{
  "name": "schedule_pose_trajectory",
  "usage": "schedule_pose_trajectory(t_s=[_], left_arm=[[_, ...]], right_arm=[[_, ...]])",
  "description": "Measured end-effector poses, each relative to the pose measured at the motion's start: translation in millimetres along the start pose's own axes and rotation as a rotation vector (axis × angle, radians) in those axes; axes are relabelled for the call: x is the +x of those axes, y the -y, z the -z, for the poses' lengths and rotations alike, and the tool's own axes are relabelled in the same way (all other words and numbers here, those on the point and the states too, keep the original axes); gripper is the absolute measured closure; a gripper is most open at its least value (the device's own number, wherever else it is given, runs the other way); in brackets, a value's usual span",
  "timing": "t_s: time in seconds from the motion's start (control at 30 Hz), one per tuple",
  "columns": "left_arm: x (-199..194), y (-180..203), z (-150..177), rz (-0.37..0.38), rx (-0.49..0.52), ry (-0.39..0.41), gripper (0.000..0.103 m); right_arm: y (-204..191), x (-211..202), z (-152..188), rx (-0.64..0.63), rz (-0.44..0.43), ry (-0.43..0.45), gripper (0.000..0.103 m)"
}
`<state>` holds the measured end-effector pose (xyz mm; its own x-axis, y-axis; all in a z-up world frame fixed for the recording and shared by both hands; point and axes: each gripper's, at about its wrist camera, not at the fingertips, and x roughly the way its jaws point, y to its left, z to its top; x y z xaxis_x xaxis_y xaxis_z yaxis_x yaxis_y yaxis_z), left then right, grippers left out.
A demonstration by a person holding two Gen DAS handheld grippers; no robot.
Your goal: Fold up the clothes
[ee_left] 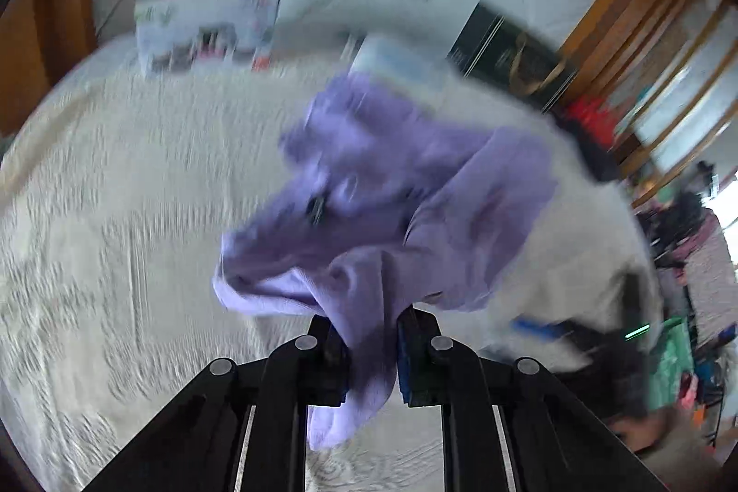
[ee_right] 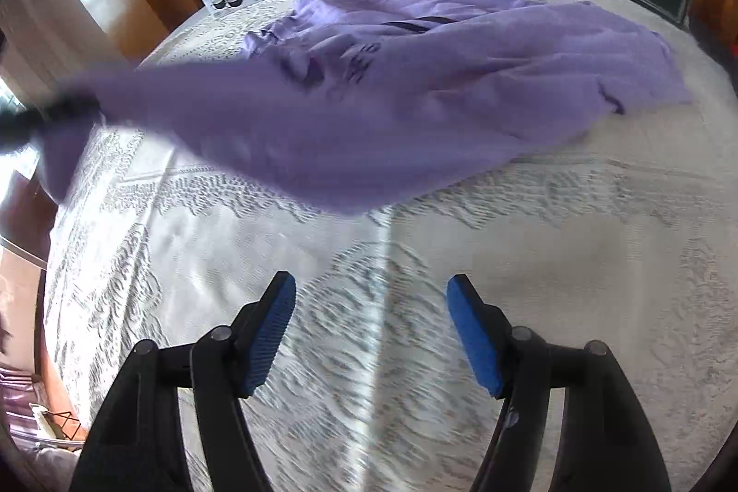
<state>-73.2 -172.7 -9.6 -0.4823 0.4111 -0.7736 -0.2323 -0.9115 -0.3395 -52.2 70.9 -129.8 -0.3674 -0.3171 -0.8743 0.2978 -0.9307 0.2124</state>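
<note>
Clearly the purple garment [ee_right: 415, 86] is soft and light; I judge it will sag and slide, not keep any shape, so it is best taken at an edge, a hem or a corner, not in the loose middle. It lies crumpled on the pale patterned bedspread [ee_right: 369, 353], with 1 end lifted off the bed toward the left side of the right wrist view.

The left gripper [ee_left: 369, 353] is clenched on a bunch of this cloth: the fabric passes between its 2 fingers and a short tail hangs below them, and the rest spreads forward over the bed. This view is blurred, so which part of the garment is pinched I cannot tell.

The right gripper [ee_right: 371, 330] is released, its blue pads [ee_right: 272, 335] wide apart and holding nothing. It hangs above bare bedspread, and the garment's near edge lies ahead of it, apart from the fingertips.
</note>
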Motion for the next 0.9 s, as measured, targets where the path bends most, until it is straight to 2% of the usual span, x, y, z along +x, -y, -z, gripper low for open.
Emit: schedule_pose_trajectory(t_s=[0.1,0.2,0.23,0.27,0.3,0.37,0.43,0.53,0.6,0.67,0.7,0.73,0.77,0.8,0.83,0.87,0.9], left_arm=[[-27,11,-17,0.042,0.016,0.054,0.088],[-42,15,-29,0.049,0.026,0.085,0.088],[-45,16,-30,0.046,0.028,0.092,0.088],[-47,14,-32,0.036,0.028,0.098,0.088],[-48,11,-34,0.024,0.027,0.101,0.088],[-46,6,-36,0.012,0.021,0.098,0.088],[-34,2,-33,-0.005,0.025,0.068,0.088],[-9,3,-18,-0.04,0.065,-0.009,0.087],[11,4,-6,-0.06,0.086,-0.072,0.087],[32,6,5,-0.076,0.094,-0.134,0.086],[43,7,11,-0.084,0.099,-0.165,0.081],[53,10,16,-0.09,0.098,-0.187,0.077],[62,14,22,-0.098,0.094,-0.203,0.065],[70,20,28,-0.098,0.092,-0.214,0.049],[78,26,34,-0.097,0.091,-0.223,0.039],[86,36,40,-0.096,0.097,-0.23,0.02],[94,47,46,-0.095,0.105,-0.236,0.016]], right_arm=[[-12,12,-11,0.008,0.012,0.054,0.032],[-13,15,-28,0.035,0.08,0.171,0.031],[-6,13,-35,0.059,0.122,0.197,0.037],[3,9,-41,0.088,0.167,0.206,0.083],[12,5,-48,0.117,0.213,0.215,0.099],[27,-21,-55,0.112,0.272,0.238,0.099],[32,-56,-55,0.044,0.369,0.276,0.099],[37,-133,-47,-0.067,0.5,0.336,0.099],[40,-172,-37,-0.115,0.504,0.287,0.099],[49,-188,-21,-0.134,0.471,0.147,0.097],[58,-188,-8,-0.121,0.442,0.08,0.094],[70,-186,5,-0.09,0.427,0.037,0.081],[83,-182,16,-0.054,0.439,0.011,0.062],[97,-177,26,-0.018,0.46,-0.016,0.053],[110,-172,34,0.013,0.48,-0.034,0.046],[123,-168,41,0.042,0.499,-0.046,0.046],[137,-165,49,0.075,0.505,-0.06,0.046]])
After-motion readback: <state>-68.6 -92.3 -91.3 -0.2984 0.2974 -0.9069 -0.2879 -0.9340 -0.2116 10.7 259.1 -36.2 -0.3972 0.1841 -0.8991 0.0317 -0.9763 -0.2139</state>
